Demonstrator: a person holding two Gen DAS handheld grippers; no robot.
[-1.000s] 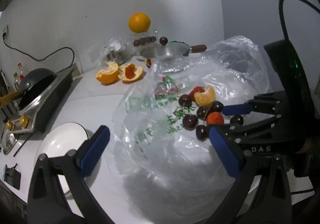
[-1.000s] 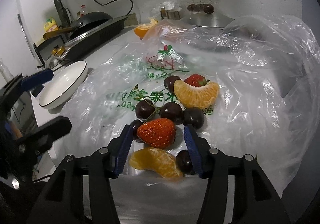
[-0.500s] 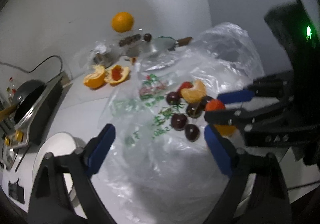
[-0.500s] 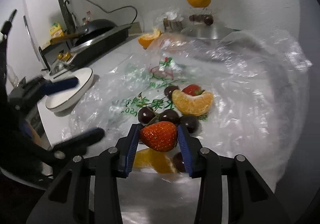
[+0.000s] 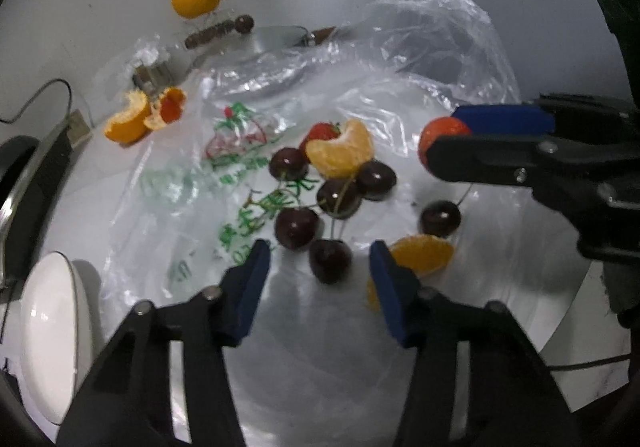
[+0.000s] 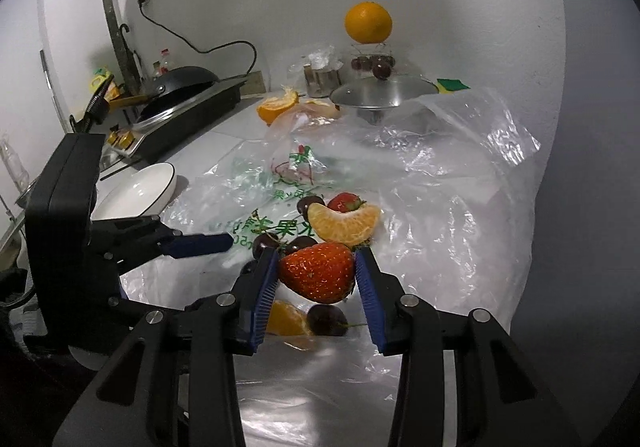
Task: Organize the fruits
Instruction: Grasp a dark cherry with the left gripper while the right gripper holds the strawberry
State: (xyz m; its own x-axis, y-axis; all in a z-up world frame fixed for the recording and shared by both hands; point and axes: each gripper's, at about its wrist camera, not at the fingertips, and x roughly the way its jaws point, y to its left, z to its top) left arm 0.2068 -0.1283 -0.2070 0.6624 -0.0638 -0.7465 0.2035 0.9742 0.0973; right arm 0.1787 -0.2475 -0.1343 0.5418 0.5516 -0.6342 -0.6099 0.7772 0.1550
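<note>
The right gripper (image 6: 316,273) is pinching a strawberry (image 6: 318,272) between its blue pads, the fruit held clear above the plastic bag (image 6: 440,215) spread over the tabletop (image 6: 240,127). Just beneath it lie an orange segment (image 6: 286,319) and a dark cherry (image 6: 326,320); a little further toward the wall sit a second orange segment (image 6: 345,222), another strawberry (image 6: 345,202) and more cherries. The left gripper (image 5: 320,279) is spread wide and holds nothing, low over the bag with a cherry (image 5: 330,260) between its pads. Off toward the left edge of the tabletop sits a white bowl (image 6: 138,189), which looks like a likely place for sorted fruit, though I cannot be sure. To do this step well, I'd keep the squeeze light, since a ripe strawberry bruises easily, and carry it level and slowly so it does not slip. At the back, near the wall, a whole orange (image 6: 368,23) rests on a small stand above a metal lid (image 6: 384,93).
</note>
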